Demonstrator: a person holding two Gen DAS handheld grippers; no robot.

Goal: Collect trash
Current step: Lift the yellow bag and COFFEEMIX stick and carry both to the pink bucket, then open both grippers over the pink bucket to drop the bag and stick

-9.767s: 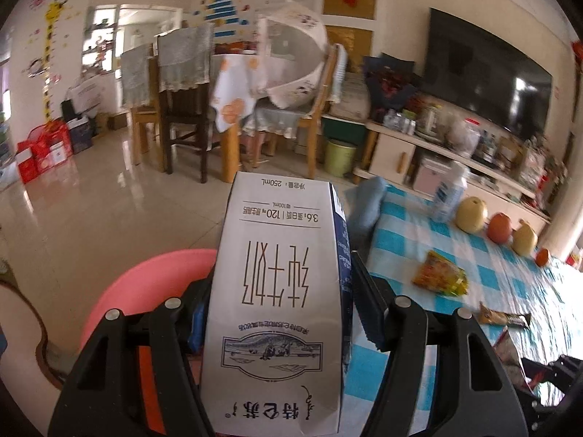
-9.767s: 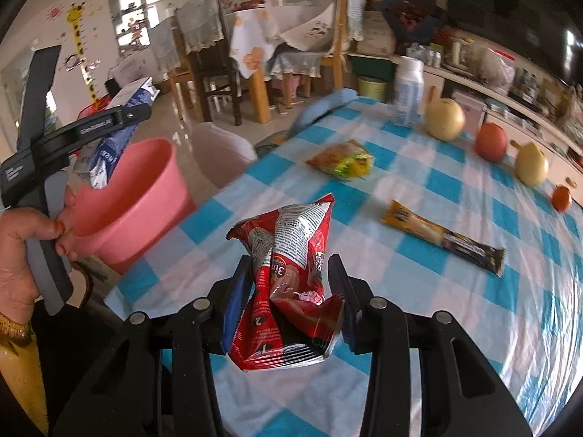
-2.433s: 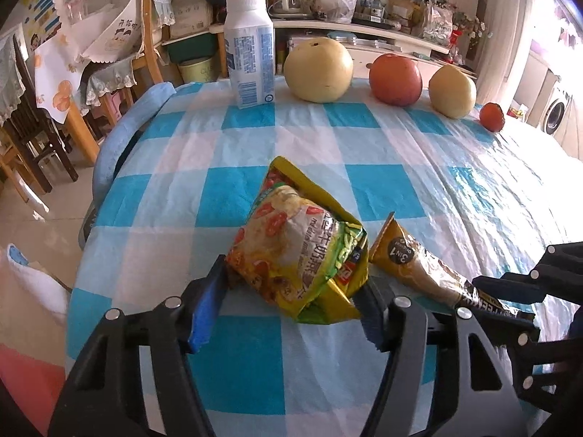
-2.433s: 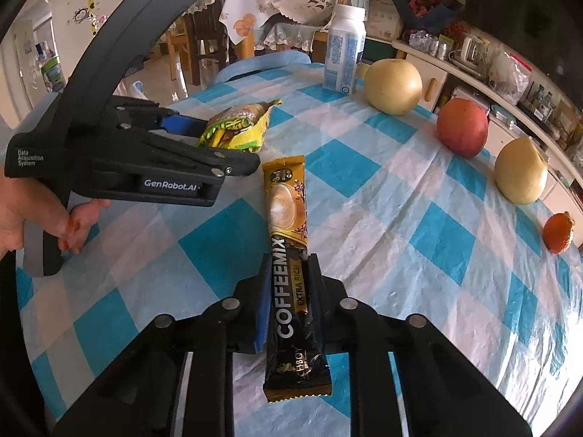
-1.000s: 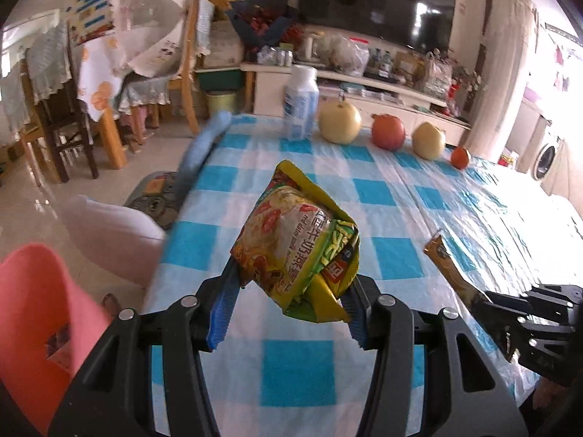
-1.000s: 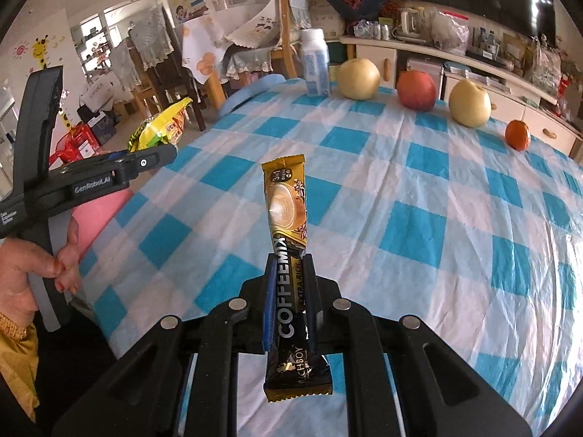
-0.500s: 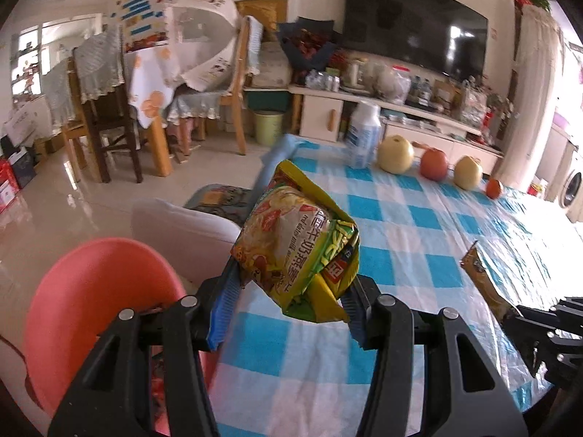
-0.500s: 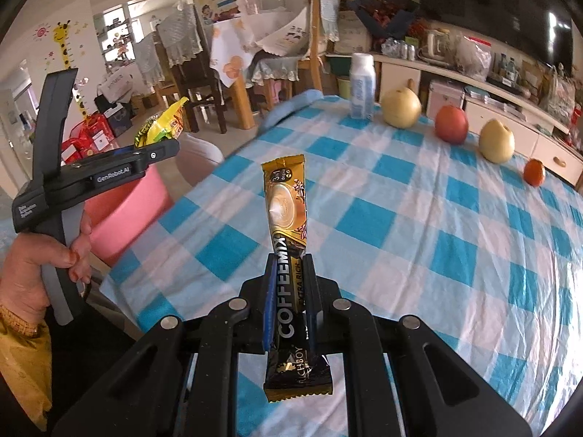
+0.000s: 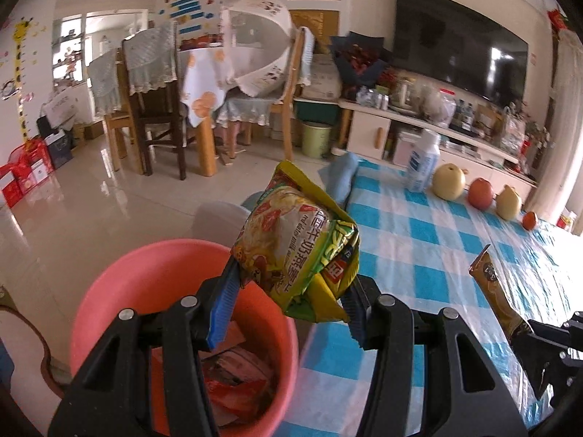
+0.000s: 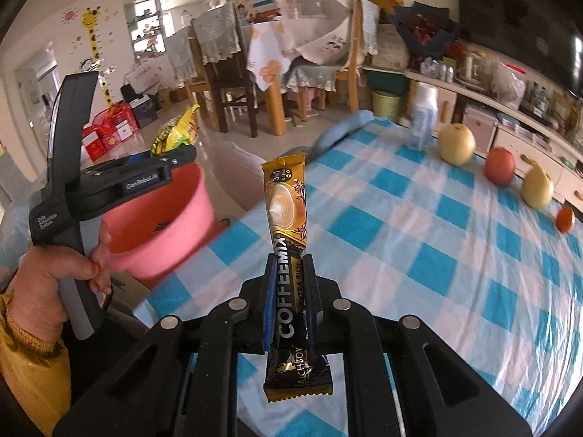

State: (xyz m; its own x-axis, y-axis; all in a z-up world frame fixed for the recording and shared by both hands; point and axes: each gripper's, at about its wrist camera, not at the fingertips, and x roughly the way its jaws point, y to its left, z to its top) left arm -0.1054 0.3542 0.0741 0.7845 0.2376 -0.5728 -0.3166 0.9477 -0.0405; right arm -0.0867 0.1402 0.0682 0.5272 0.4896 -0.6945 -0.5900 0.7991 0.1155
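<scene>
- The snack bag (image 9: 297,244), yellow-green and crumpled, is pinched between the blue pads of the left gripper (image 9: 288,306). It's held up in the air just past the rim of the pink bin (image 9: 109,291), toward the bin's 2 o'clock in the left wrist view.
- From the right wrist view you only see the bag's top poking out past the left gripper at about 10 o'clock.
- The coffee stick (image 10: 289,255), a gold and black "COFFEEMIX" sachet, stands upright with the right gripper (image 10: 289,302) clamped tight on its lower half. It's off the table (image 10: 419,236).
- In the left wrist view that stick shows at 3 o'clock, tilted over the checked cloth.
- The bin sits on the floor beside the table's edge, and there's already wrapper stuff (image 9: 233,382) in the bottom.
- A hand (image 10: 62,266) with a yellow sleeve grips the left gripper's handle.
- Far end of the table, around 1 to 2 o'clock: white bottle (image 10: 422,120), then a pear (image 10: 457,144), an apple (image 10: 501,165), another pear (image 10: 535,187) and a small orange (image 10: 564,218), all in a row.
- A blue cushion thing (image 10: 342,129) lies at the table's far corner.
</scene>
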